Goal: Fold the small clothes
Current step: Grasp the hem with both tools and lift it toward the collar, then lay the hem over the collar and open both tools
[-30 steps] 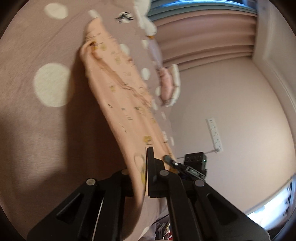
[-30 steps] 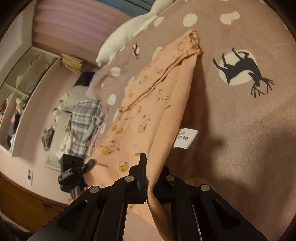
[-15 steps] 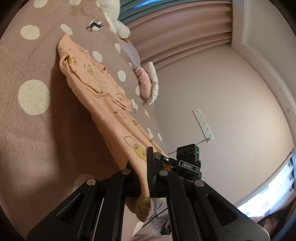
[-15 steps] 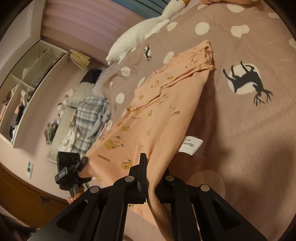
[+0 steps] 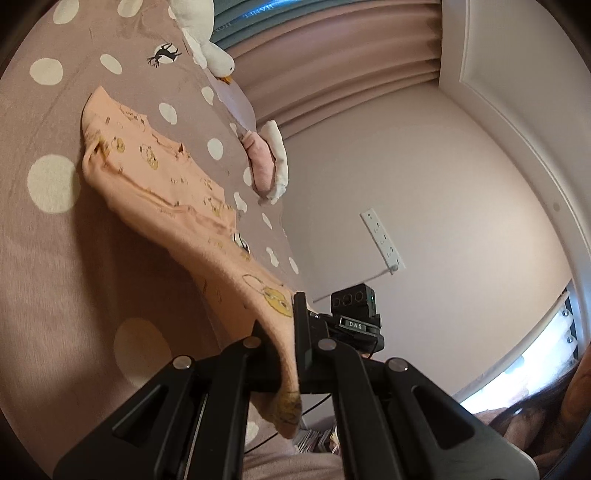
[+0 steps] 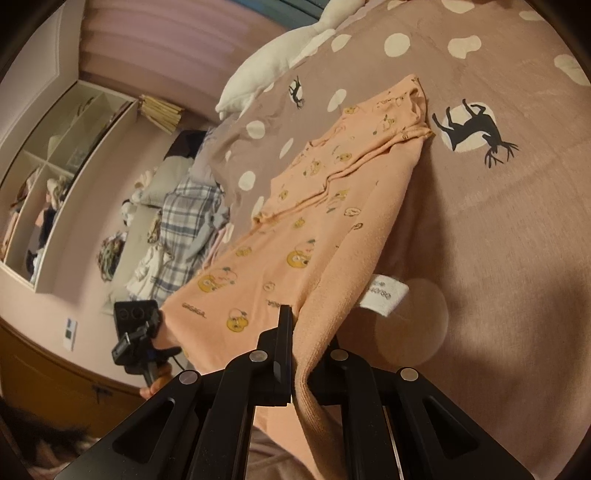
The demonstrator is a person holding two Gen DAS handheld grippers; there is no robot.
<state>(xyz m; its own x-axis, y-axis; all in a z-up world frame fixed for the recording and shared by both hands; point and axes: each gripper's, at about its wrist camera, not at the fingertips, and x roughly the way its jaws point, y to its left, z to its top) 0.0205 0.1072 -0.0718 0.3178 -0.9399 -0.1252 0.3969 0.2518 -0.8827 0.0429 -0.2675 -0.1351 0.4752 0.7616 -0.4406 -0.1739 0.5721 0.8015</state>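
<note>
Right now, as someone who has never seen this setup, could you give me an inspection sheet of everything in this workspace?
Surface: bed blanket, mauve with pale dots and black deer prints.
Job's things: peach garment with yellow cartoon prints, near end lifted, far end lying on the blanket; white label hanging beneath.
Clutter: white plush toy, pink-and-white plush, plaid clothes pile.
Grippers: left gripper and right gripper each shut on the garment's near edge.
Cables: cord below wall power strip.
Surroundings: pink curtains, shelf unit.
</note>
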